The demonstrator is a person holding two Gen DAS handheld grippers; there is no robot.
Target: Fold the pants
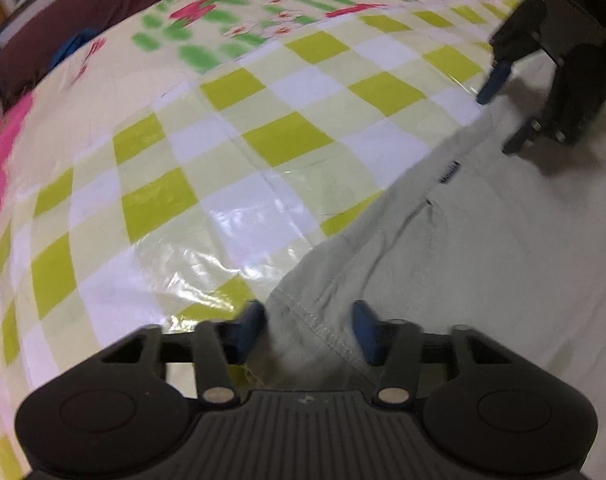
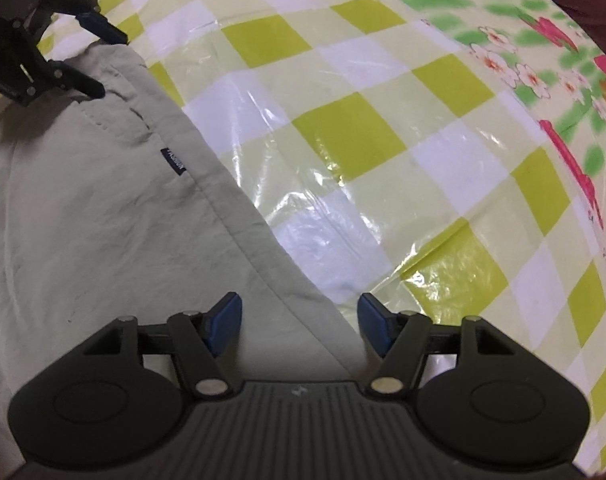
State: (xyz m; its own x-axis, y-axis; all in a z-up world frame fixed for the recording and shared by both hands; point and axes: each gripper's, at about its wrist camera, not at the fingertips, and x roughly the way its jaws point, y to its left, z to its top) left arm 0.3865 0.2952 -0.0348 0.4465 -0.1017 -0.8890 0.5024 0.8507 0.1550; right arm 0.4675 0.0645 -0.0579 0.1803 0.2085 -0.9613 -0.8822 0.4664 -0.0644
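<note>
Pale pants (image 1: 483, 248) edge lies between both downward-tilted tools' (image 1: 309, 330) (image 2: 301, 326) parted jaws.

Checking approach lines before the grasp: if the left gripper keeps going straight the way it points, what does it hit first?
Most likely the pants: the left gripper points steeply down with their stitched edge lying between its open fingers, the checked tablecloth just beside. How much gap remains is unclear.

Bare tablecloth (image 2: 383, 128) beside pants (image 2: 103, 220)
</note>
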